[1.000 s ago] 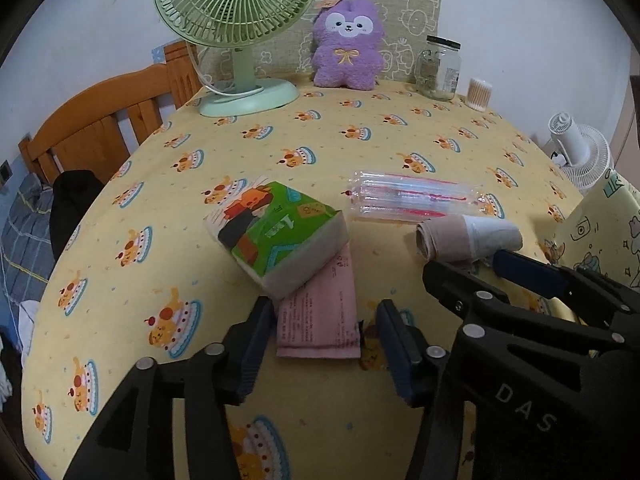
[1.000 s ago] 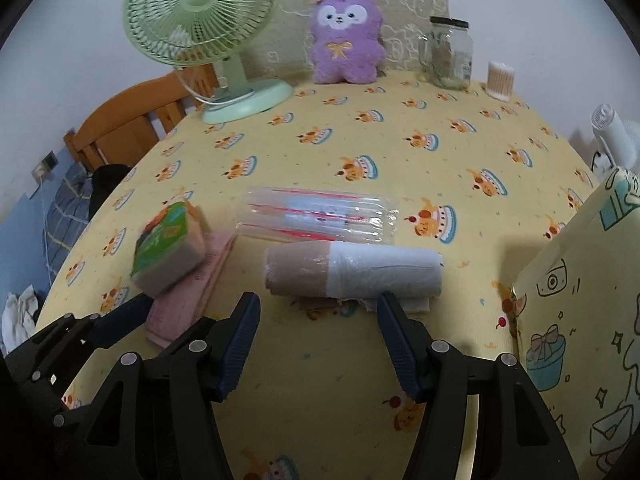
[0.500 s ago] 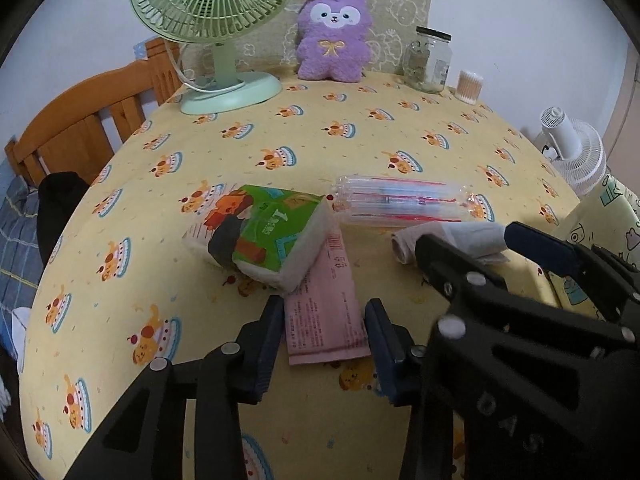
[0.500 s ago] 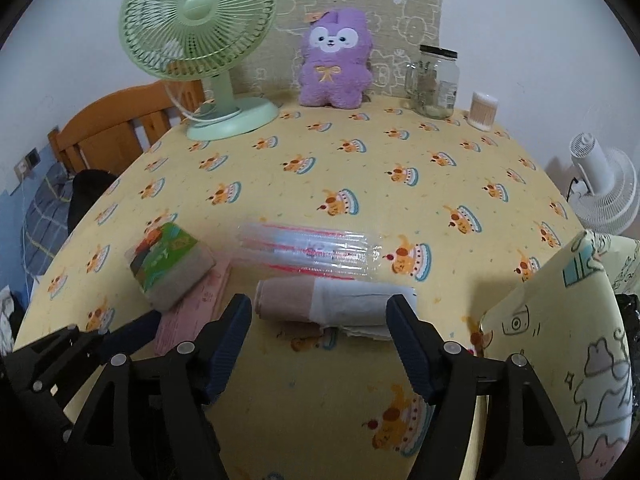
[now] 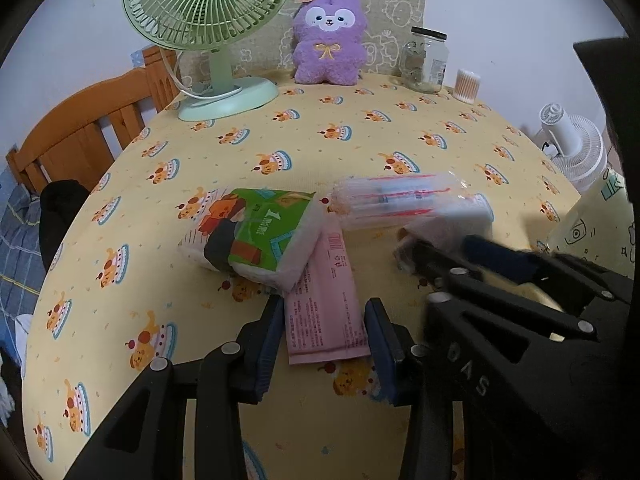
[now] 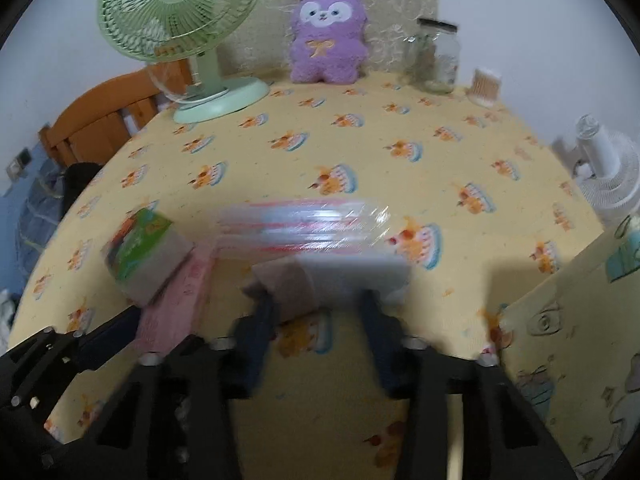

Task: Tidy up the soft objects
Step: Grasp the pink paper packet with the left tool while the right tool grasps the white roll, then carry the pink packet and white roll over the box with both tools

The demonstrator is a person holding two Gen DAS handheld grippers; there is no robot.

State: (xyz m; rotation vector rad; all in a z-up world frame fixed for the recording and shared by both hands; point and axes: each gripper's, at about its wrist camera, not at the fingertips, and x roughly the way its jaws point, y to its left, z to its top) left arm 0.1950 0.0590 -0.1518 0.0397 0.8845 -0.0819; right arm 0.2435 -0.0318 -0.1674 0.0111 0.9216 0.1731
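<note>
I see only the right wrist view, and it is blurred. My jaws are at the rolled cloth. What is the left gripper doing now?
Observer: The left gripper has its jaws shut on the near end of the pink packet, one pad on each long edge.
Operator: Is the packet free for lifting?
Observer: Not fully. The green tissue pack lies tilted, with its corner resting on the far end of the packet.

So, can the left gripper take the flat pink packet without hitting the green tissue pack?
Probably yes. The left gripper already brackets the flat pink packet's near end; the green tissue pack covers only its far corner.
</note>
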